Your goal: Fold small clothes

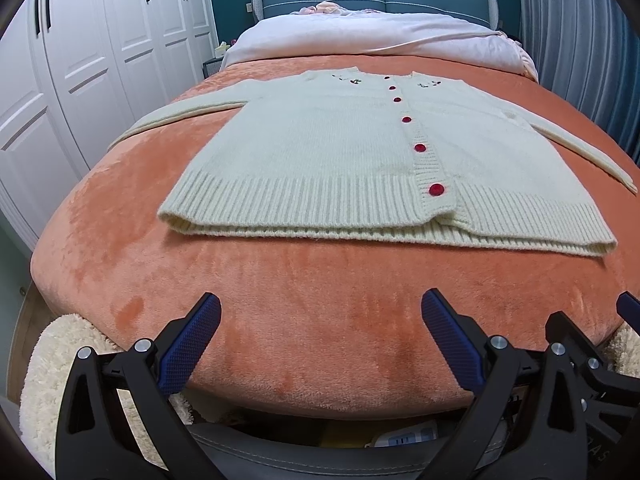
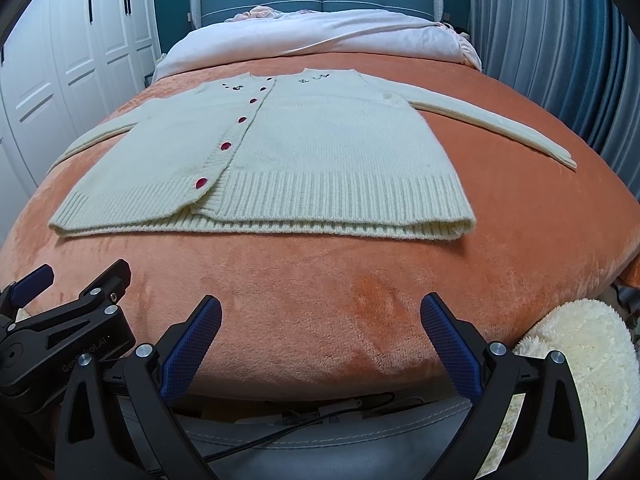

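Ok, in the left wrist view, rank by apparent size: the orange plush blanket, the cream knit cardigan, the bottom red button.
1. Orange plush blanket
2. Cream knit cardigan
3. Bottom red button
The gaps are wide, so nearness to the camera does not change the order.

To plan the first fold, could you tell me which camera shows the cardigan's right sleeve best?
The right wrist view: the right sleeve lies whole across the orange blanket. The left wrist view squeezes it against the frame's edge.
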Demonstrator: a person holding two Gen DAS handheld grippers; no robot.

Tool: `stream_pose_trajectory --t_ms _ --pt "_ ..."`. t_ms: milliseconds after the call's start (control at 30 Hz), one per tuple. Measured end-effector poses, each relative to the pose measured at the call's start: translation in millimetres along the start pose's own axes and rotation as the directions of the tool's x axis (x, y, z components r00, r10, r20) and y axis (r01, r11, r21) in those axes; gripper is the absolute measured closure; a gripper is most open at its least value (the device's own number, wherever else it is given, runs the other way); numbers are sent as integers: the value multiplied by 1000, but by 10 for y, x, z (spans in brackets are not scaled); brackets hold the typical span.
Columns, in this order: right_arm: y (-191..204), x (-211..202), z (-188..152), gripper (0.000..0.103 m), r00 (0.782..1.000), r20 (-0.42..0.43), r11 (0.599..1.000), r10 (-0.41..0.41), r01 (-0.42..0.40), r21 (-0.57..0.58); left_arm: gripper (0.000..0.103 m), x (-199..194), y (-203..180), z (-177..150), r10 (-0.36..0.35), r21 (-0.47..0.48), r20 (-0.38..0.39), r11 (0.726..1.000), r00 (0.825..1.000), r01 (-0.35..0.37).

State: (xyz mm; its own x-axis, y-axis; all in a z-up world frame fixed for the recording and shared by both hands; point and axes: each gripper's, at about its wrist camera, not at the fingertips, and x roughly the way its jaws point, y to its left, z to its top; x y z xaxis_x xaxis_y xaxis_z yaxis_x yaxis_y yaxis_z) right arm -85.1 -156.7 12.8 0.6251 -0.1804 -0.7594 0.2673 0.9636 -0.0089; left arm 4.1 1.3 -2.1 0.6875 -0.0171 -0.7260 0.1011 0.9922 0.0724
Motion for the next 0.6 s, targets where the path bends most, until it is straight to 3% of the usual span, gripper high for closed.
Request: stream_pose_trajectory --t_ms 600 --pt "2 18 4 5 1000 1 1000 3 -3 0 5 24 -1 -9 6 4 -3 1000 1000 -6"
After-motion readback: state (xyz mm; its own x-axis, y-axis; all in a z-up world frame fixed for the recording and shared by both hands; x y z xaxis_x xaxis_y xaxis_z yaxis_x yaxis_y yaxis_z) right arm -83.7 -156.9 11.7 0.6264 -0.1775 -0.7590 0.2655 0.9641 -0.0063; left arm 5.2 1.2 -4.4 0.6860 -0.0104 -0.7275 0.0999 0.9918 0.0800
